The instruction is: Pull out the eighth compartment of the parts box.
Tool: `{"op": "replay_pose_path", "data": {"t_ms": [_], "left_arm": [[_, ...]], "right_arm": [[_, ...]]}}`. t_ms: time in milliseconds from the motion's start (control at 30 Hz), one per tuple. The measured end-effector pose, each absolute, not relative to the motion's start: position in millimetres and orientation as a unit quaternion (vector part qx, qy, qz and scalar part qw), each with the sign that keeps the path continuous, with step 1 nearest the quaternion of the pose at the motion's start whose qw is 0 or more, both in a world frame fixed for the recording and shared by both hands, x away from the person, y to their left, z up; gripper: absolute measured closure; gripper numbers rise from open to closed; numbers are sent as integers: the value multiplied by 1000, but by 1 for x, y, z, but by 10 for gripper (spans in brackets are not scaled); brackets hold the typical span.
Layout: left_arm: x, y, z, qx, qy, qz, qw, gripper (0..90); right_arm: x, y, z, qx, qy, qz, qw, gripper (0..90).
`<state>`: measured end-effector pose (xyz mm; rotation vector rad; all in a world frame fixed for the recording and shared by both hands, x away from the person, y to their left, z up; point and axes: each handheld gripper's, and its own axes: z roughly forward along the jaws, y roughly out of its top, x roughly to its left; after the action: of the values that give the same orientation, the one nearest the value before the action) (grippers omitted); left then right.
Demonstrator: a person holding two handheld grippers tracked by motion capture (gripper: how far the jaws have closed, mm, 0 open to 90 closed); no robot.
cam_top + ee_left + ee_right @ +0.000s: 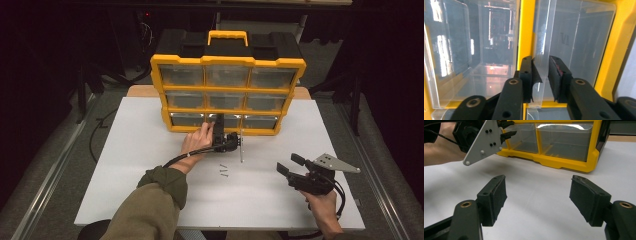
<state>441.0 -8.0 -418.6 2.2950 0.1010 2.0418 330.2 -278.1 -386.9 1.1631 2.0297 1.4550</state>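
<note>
Now your left hand-held gripper (pixel 541 77) pinches the clear drawer's tab (pixel 539 75), bottom middle of the yellow organizer (pixel 227 62) on the desk (pixel 140 150); pull straight out, level. Right hand-held gripper (pixel 537 195) stands spread.

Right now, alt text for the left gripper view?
The left gripper has its black jaws closed on the clear pull tab of a transparent drawer in a yellow organizer. Another clear drawer sits to the left of the yellow divider.
</note>
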Motion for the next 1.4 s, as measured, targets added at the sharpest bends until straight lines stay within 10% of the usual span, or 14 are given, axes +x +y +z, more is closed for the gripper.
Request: {"op": "replay_pose_path", "data": {"t_ms": [1400], "left_arm": [[425, -1, -406, 774, 36, 630, 58, 766]], "right_arm": [[331, -279, -387, 416, 720, 521, 192, 311]]}}
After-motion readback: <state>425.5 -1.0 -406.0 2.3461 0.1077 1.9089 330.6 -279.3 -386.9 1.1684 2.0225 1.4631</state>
